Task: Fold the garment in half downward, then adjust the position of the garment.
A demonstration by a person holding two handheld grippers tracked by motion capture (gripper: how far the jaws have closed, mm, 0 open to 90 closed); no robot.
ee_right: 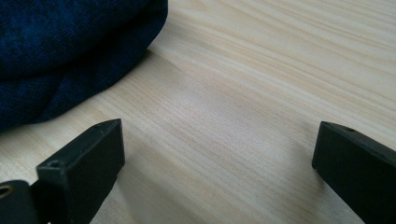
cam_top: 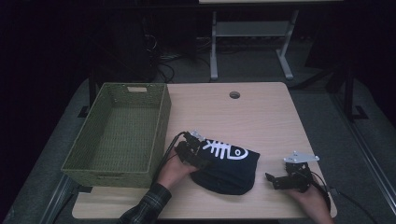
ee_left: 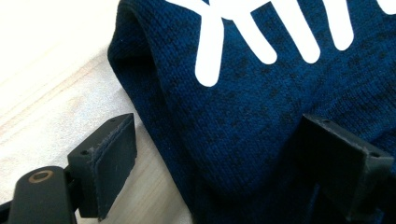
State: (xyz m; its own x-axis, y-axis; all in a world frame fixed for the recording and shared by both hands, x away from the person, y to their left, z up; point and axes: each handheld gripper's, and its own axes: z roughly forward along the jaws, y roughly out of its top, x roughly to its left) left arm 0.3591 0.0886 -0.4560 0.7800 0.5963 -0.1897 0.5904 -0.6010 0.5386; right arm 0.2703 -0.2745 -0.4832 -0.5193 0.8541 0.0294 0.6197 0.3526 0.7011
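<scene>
Sweater (cam_top: pixel 229 167), long axis left-right

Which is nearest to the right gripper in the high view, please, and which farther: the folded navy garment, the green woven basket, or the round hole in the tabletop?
1. Folded navy garment, just left of the right gripper.
2. Round hole in the tabletop, toward the far edge.
3. Green woven basket, at the table's left side.

**One camera overhead, two close to the desk**

The high view looks forward and down from the person's side, taking in the whole desk (cam_top: pixel 261 112), the green basket (cam_top: pixel 119 133) and the floor beyond. The left gripper view sits very near the dark blue garment (ee_left: pixel 261 116), looking along its jaws at the knit and a strip of desk. The right gripper view looks low across bare wood, sharing the garment's edge (ee_right: pixel 70 51) with both other views.
</scene>
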